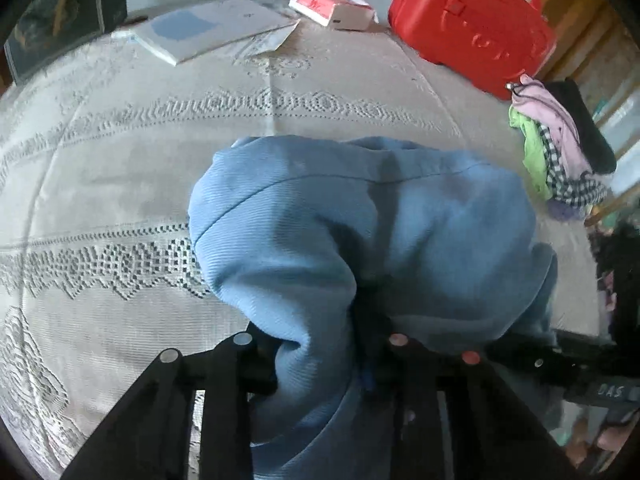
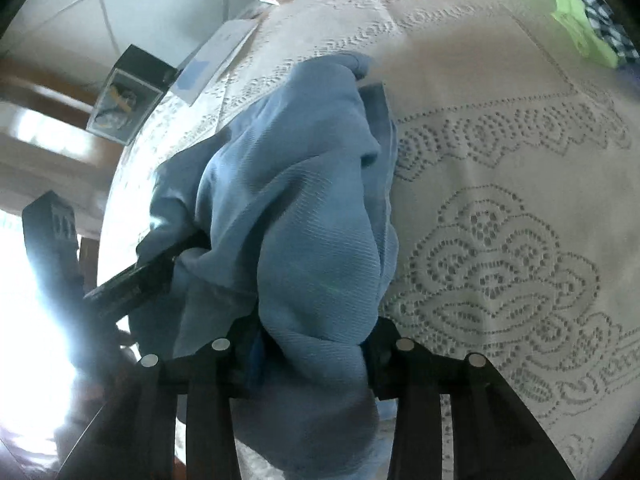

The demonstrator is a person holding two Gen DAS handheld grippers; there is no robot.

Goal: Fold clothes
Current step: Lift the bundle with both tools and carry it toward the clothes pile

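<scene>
A blue ribbed garment point(image 1: 360, 224) is bunched over a table covered with a white lace cloth point(image 1: 120, 184). My left gripper point(image 1: 320, 352) is shut on a fold of the blue garment, which drapes over and hides its fingertips. In the right wrist view the same blue garment point(image 2: 304, 216) hangs in a lump and my right gripper point(image 2: 312, 348) is shut on it. The left gripper's black body point(image 2: 136, 276) shows at the left of that view, holding the other side of the cloth. The garment is lifted partly off the lace cloth point(image 2: 500, 152).
A red plastic case point(image 1: 472, 20) stands at the far right of the table. A red and white box point(image 1: 332, 6) and a flat booklet point(image 1: 208, 28) lie at the back. A pile of mixed clothes point(image 1: 560, 148) sits at the right edge. A framed picture point(image 2: 120, 104) stands off the table's edge.
</scene>
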